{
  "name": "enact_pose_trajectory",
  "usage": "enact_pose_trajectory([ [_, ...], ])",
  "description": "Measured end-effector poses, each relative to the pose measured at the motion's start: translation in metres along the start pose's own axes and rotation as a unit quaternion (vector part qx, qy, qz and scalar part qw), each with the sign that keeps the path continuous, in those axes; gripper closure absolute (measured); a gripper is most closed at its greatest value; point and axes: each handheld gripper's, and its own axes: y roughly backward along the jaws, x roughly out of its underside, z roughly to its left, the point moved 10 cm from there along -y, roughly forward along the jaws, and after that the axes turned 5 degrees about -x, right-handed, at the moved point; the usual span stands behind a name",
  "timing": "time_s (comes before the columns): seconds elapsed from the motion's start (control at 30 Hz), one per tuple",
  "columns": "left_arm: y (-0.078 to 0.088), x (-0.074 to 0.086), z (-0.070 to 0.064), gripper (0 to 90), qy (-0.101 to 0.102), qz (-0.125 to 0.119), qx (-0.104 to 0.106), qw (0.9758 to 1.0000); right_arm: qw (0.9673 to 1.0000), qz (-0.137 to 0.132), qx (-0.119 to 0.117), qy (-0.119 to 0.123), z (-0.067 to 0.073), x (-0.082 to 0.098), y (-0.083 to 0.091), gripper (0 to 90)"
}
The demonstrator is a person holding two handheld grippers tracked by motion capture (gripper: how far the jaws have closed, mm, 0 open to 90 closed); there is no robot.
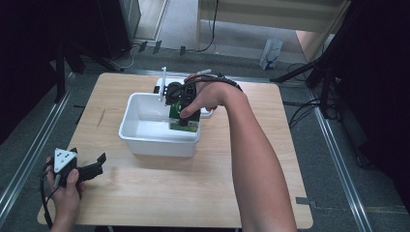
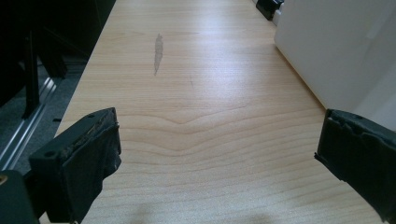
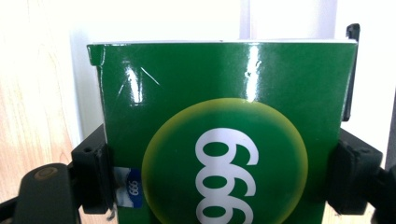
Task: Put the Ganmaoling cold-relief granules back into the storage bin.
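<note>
1. Green box [image 3: 224, 135] with a yellow disc and white "999" print, held over the right end of the white tub [image 1: 145, 126] in the high view. Long axis cannot be told with certainty; in the right gripper view the print reads upside down, with the box's far edge running straight across the top.
2. Right gripper [image 1: 183, 107] clamped on the box: black jaws pressed against its two opposite side faces, seen left and right of the box in the right gripper view. Box sits squarely between the jaws, extending well past them.
3. Right hand [image 1: 205, 96] reaching in over the tub's right rim, gripper angled downward toward the tub.
4. Tub in the middle of the wooden table [image 1: 159, 188], white interior bare toward its left end. Another white object just behind the tub at the far side, too hidden to identify.
5. Open room: broad bare tabletop in front of the tub and to its right; table's near edge well apart from the tub.
6. Left gripper [image 1: 96, 165] held by the left hand [image 1: 65, 191] near the table's near left corner, well apart from the tub and box; jaws spread wide with bare wood between them in the left gripper view [image 2: 215, 154], tub wall at that view's right.
</note>
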Motion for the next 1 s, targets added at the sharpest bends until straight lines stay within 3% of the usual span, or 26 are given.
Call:
enact_pose_trajectory([
  [0.57,0.0,0.0,0.0,0.1,0.001,0.0,0.001,1.0,0.9999,-0.007,-0.013,0.004,0.0,0.003,-0.042,15.8],
  [1.0,0.0,0.0,0.0,0.1,0.001,-0.001,0.001,1.0,0.9997,0.015,-0.022,0.001,0.004,0.005,-0.068,15.5],
])
